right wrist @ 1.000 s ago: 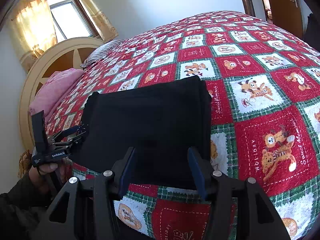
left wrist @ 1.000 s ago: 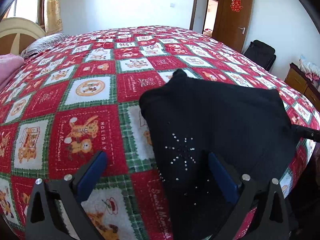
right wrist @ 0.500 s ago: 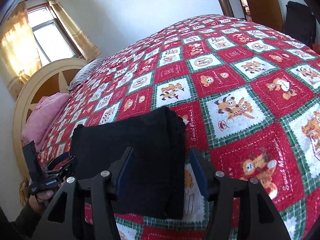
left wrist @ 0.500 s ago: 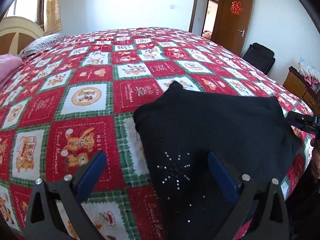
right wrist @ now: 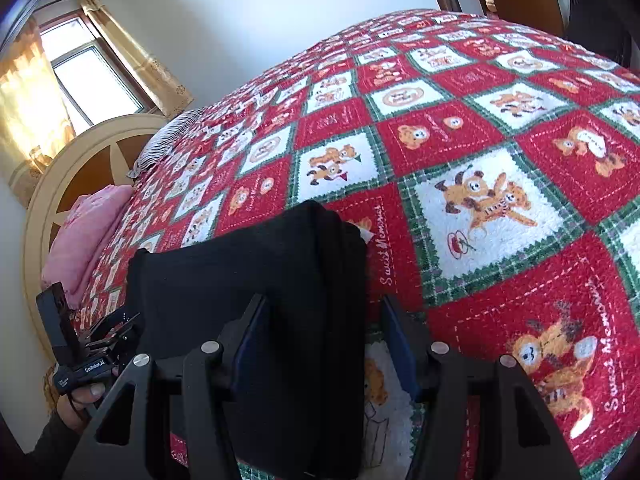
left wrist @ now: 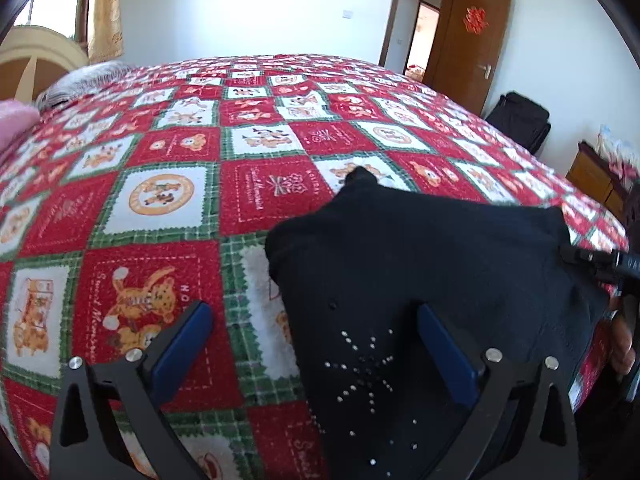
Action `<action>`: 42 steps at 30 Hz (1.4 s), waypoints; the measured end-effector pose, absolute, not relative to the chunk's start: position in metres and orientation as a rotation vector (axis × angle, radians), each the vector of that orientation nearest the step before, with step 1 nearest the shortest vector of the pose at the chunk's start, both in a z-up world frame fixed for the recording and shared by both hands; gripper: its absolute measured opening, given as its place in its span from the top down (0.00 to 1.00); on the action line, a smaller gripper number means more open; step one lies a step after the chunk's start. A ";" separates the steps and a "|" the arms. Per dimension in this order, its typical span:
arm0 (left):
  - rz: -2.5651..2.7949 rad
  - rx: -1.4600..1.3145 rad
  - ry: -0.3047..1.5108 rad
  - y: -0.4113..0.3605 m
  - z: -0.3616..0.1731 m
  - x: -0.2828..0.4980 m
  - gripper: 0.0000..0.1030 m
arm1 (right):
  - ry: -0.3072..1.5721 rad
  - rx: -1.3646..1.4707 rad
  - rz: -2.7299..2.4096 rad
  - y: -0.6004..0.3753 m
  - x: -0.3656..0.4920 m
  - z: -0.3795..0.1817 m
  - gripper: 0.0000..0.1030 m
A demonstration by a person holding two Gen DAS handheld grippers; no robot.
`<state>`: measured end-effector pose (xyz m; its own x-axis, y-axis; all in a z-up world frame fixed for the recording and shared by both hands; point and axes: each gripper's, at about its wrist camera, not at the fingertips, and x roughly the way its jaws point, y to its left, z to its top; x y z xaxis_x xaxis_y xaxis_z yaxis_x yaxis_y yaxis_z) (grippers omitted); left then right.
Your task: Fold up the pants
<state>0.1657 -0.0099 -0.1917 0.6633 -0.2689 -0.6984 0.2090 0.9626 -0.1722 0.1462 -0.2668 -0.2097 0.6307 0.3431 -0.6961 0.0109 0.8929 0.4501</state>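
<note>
Fingers [left wrist: 202,322] of both grippers apart, blue-padded; folded black knit pants [left wrist: 420,272] on fleecy patchwork bedspread [left wrist: 168,200].

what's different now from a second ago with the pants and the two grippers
The right gripper has slid sideways along the folded black pants to their right edge, jaws open astride it, gripping nothing. The left gripper stayed open over the studded corner. The pants lie flat on the quilt as before.
</note>
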 end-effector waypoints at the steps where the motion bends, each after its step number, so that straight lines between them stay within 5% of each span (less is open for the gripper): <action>1: -0.275 -0.088 0.807 -0.009 -0.192 0.167 0.00 | 0.873 0.440 0.195 -0.265 0.146 -0.211 0.44; 4: -0.284 -0.109 0.799 -0.007 -0.189 0.166 0.04 | 0.874 0.437 0.238 -0.259 0.147 -0.211 0.59; 5: -0.280 -0.109 0.790 -0.006 -0.189 0.164 0.12 | 0.872 0.451 0.251 -0.260 0.148 -0.211 0.64; 7: -0.313 -0.119 0.777 -0.003 -0.186 0.162 0.37 | 0.865 0.472 0.277 -0.262 0.146 -0.210 0.70; 8: -0.360 -0.148 0.784 0.000 -0.185 0.162 0.67 | 0.860 0.467 0.281 -0.261 0.144 -0.207 0.72; 15: -0.414 -0.289 0.790 0.017 -0.184 0.158 0.86 | 0.780 0.402 0.324 -0.240 0.123 -0.170 0.74; 25: -0.391 -0.386 0.674 0.078 -0.143 0.150 0.89 | 0.766 0.325 0.416 -0.204 0.144 -0.126 0.74; 38: -0.048 -0.270 0.648 0.217 -0.145 0.186 0.88 | 0.827 0.299 0.683 -0.028 0.298 -0.139 0.74; 40: -0.039 -0.264 0.690 0.225 -0.164 0.197 0.84 | 0.858 0.298 0.688 -0.006 0.318 -0.154 0.74; 42: -0.020 -0.249 0.743 0.228 -0.184 0.206 0.69 | 0.926 0.294 0.660 0.009 0.339 -0.177 0.73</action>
<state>0.2065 0.2278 -0.1845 0.7380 -0.1053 -0.6666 -0.0701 0.9705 -0.2309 0.3386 0.0089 -0.1774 0.4241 0.6396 -0.6412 -0.3974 0.7676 0.5029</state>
